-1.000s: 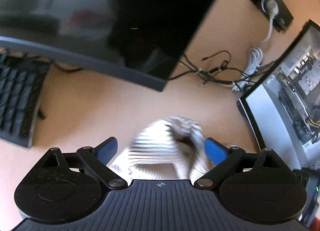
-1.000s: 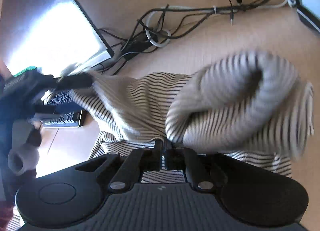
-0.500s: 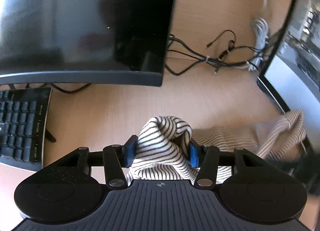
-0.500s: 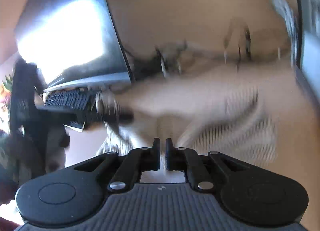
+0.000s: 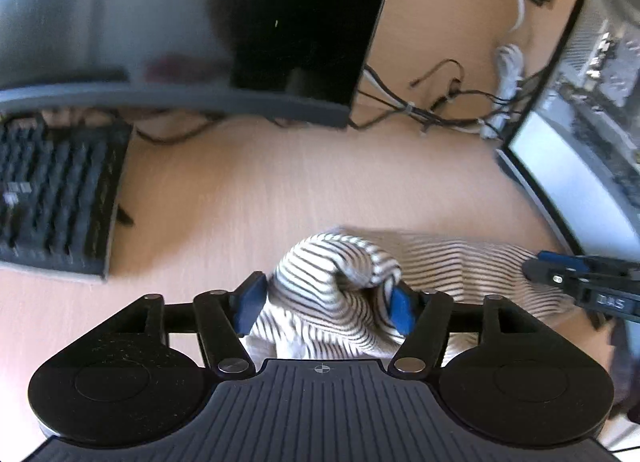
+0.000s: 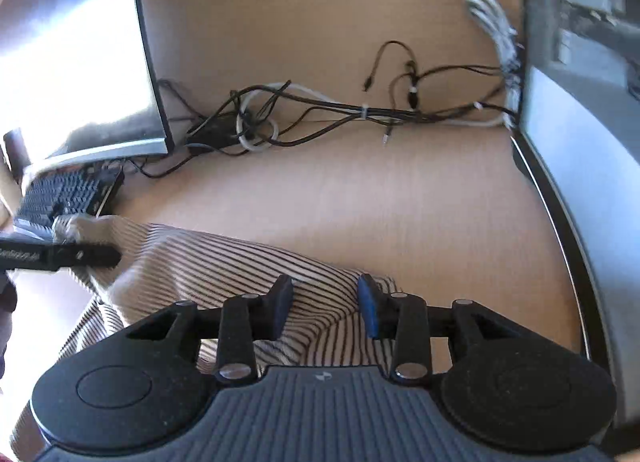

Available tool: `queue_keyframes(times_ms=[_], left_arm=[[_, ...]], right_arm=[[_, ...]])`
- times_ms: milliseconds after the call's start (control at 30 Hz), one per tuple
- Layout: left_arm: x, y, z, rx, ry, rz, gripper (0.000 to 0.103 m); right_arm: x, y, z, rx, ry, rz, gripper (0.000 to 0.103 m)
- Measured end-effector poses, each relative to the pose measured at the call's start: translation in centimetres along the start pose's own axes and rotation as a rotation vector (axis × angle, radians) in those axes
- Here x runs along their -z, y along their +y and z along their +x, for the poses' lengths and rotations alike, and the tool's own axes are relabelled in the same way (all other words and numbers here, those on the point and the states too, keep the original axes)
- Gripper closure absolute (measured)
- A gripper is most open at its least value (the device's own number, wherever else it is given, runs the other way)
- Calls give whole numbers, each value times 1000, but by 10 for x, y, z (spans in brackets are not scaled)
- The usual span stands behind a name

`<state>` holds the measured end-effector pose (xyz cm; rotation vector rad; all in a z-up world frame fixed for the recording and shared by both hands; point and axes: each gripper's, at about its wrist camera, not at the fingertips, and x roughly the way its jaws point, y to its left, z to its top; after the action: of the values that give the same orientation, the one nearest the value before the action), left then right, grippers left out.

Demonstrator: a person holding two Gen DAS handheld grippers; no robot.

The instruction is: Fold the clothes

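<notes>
Nearest, at the right gripper (image 6: 325, 306): stands open now, blue pads parted above the striped garment (image 6: 224, 266), where half a second back sat pinched shut. Reads as a release, with that end of the cloth let down onto the desk (image 6: 400, 201) and one fold probably just laid.

At the left gripper (image 5: 325, 302): still clamps a thick hump of the same stripes between its pads, set a little wider than before. Holds that end bunched and raised rather than flat. Judged from this, calls for either a fresh grip on the right or a lowering on the left; far from a neat fold yet.

Between the two tools: lies rumpled across the near middle of the desk, sagging from the held end. Cannot see the desk's near edge, hidden under the gripper bodies.

Beyond the cloth: leaves a broad band of bare wood, good room to spread or drag forward. Narrows at the sides, with a keyboard (image 5: 56, 197) and a dark monitor (image 5: 180, 21) toward the left edge and a lit monitor (image 5: 580, 141) near the garment's right end. Ends at the far edge in tangled cables (image 6: 320, 109), likely to snag a dragged hem.
</notes>
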<state>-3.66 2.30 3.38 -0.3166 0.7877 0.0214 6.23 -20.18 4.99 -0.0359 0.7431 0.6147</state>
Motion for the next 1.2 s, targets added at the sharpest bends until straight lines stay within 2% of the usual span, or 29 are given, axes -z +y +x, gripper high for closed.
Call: queue_keyframes(times_ms=[67, 200, 267, 367, 400, 467, 500, 567, 633, 800, 900, 967, 1100, 1167, 1200], left_arm=[[3, 9, -11, 56, -2, -18, 33], [-18, 9, -23, 87, -67, -46, 27], [-35, 0, -25, 98, -110, -57, 26], [-49, -23, -26, 114, -145, -2, 29], [-49, -31, -25, 111, -138, 32, 32], [-41, -46, -13, 88, -62, 121, 43], [-32, -45, -5, 77, -22, 122, 50], [-16, -42, 10, 57, 55, 123, 52], [-5, -34, 16, 78, 66, 86, 52], [-2, -39, 15, 68, 51, 123, 52], [-1, -34, 15, 76, 48, 114, 51], [0, -35, 16, 77, 46, 115, 50], [-3, -34, 14, 80, 52, 114, 46], [-9, -30, 7, 89, 51, 63, 46], [-11, -28, 1, 94, 42, 40, 45]], right_arm=[[3, -7, -4, -9, -14, 60, 68], [8, -7, -4, 0, -31, 82, 67], [11, -3, -7, 9, -32, 56, 65], [14, -3, -9, 8, -30, 40, 65], [15, -4, -10, 6, -28, 39, 65], [16, -6, -11, 0, -25, 39, 65], [17, -6, -11, -2, -25, 40, 65], [19, -7, -10, -5, -28, 37, 65], [20, -4, -11, -3, -28, 26, 64], [12, -1, -13, 2, -15, 6, 64], [-3, 8, -29, -5, -82, -10, 65], [-13, 17, -35, -41, -116, -25, 65], [-4, 24, -8, -61, -21, -55, 64], [6, 25, 6, -70, 18, -66, 64], [13, 23, 6, -77, 9, -69, 64]])
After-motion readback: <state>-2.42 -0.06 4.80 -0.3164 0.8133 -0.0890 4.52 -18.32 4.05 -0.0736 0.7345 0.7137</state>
